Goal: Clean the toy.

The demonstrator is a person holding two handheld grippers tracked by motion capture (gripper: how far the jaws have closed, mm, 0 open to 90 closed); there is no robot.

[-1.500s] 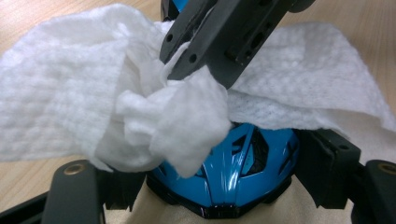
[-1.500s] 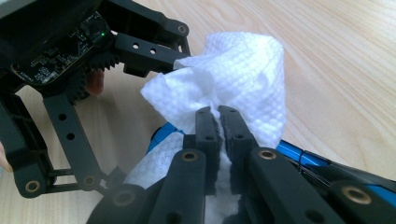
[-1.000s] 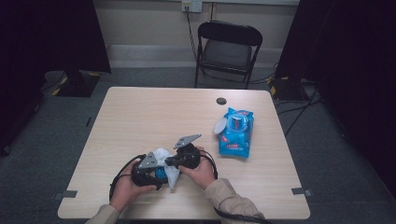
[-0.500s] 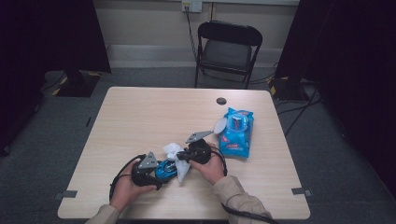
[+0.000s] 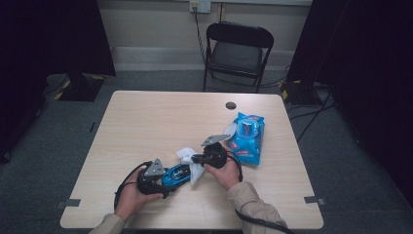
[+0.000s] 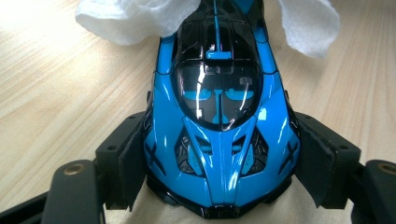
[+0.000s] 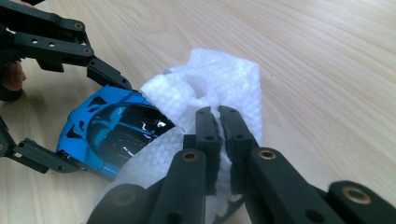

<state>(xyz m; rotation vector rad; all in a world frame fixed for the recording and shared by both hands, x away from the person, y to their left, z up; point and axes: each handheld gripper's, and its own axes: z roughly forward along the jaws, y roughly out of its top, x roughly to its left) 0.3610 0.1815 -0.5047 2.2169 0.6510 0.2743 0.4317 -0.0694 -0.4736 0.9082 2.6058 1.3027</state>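
Observation:
A glossy blue and black toy car (image 6: pixel 219 121) lies on the table with my left gripper (image 6: pixel 219 163) shut on its sides, one pad against each flank. From above, the car (image 5: pixel 176 174) points away from the left gripper (image 5: pixel 165 178) toward the right one. My right gripper (image 7: pixel 218 122) is shut on a crumpled white wipe (image 7: pixel 219 84), which drapes over the far end of the car (image 7: pixel 107 130). The wipe (image 5: pixel 191 163) hangs under the right gripper (image 5: pixel 197 159), just right of the car. In the left gripper view the wipe (image 6: pixel 140 18) shows past the car's far end.
A blue pack of wipes (image 5: pixel 247 137) lies on the table's right side, close to the right hand. A small black round object (image 5: pixel 231 105) sits near the far edge. A black folding chair (image 5: pixel 237 53) stands behind the light wooden table (image 5: pixel 146 122).
The right gripper has drawn the wipe to the right along the car, uncovering most of its blue body. The left gripper and the car have stayed in place.

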